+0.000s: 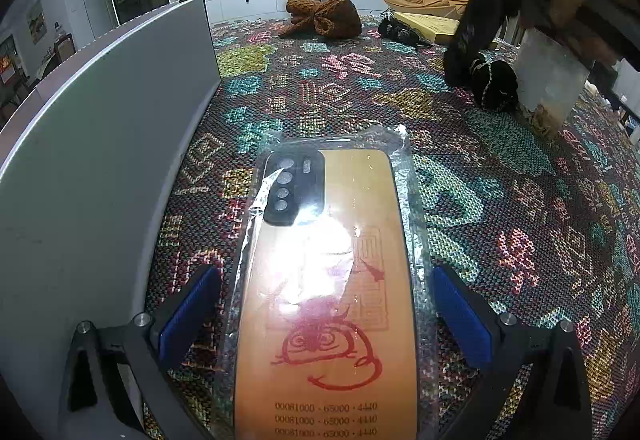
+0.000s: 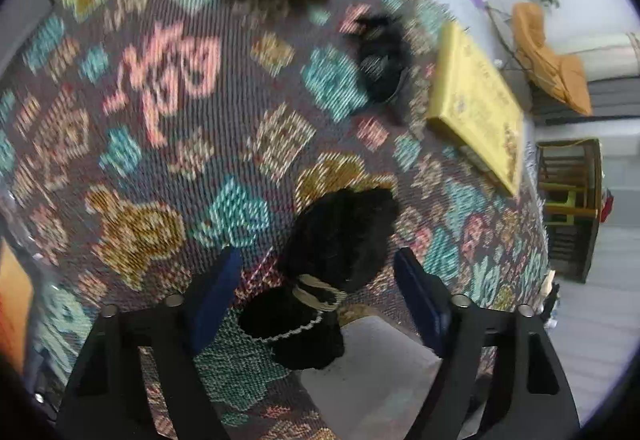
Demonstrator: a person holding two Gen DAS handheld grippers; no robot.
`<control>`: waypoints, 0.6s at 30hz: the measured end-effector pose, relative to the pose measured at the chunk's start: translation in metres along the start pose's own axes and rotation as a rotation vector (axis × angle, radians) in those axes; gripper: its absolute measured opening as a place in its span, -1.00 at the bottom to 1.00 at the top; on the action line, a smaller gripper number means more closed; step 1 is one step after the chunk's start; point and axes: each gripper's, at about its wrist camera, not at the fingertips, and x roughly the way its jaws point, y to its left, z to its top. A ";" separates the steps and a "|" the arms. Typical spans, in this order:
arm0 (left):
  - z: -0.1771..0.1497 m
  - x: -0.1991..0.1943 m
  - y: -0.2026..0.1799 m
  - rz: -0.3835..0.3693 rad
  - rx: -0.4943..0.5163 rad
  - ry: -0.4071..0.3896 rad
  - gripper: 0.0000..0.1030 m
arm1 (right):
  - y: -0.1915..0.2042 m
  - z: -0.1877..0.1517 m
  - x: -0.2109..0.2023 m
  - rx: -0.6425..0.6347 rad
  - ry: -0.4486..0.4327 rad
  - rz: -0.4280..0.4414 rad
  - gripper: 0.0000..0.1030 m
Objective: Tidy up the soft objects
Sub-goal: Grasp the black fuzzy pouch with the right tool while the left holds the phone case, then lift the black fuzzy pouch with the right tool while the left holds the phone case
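One fluffy black bow (image 2: 336,260), cord-wrapped at its middle, between open right gripper (image 2: 320,300) pads.

**Colours on the woven cloth**

The cloth (image 1: 400,88) is dark, with a woven pattern of teal, yellow and pink shapes and signs. The phone case (image 1: 332,300) is orange with a red drawing, black numbers and a black camera frame, inside a clear shiny bag. The panel (image 1: 100,144) is plain grey. The bow (image 1: 324,16) is rust brown. The black bow (image 2: 332,260) has a cream cord and white trim. The box (image 2: 476,104) is yellow. The pads (image 1: 192,316) are blue.
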 end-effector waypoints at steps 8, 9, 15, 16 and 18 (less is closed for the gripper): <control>0.000 -0.001 0.000 0.000 0.000 -0.001 1.00 | -0.010 -0.009 -0.004 0.084 0.007 0.112 -0.40; 0.000 -0.001 0.000 0.000 -0.001 -0.001 1.00 | -0.013 -0.011 -0.009 0.103 -0.008 0.127 -0.40; 0.000 -0.001 0.000 0.000 -0.001 -0.001 1.00 | -0.024 -0.054 -0.092 0.249 -0.270 0.329 -0.40; 0.000 -0.001 0.000 0.000 -0.001 -0.001 1.00 | -0.021 -0.069 -0.111 0.259 -0.321 0.349 -0.40; 0.001 -0.001 0.000 0.000 -0.001 -0.001 1.00 | -0.013 -0.102 -0.138 0.278 -0.393 0.365 -0.40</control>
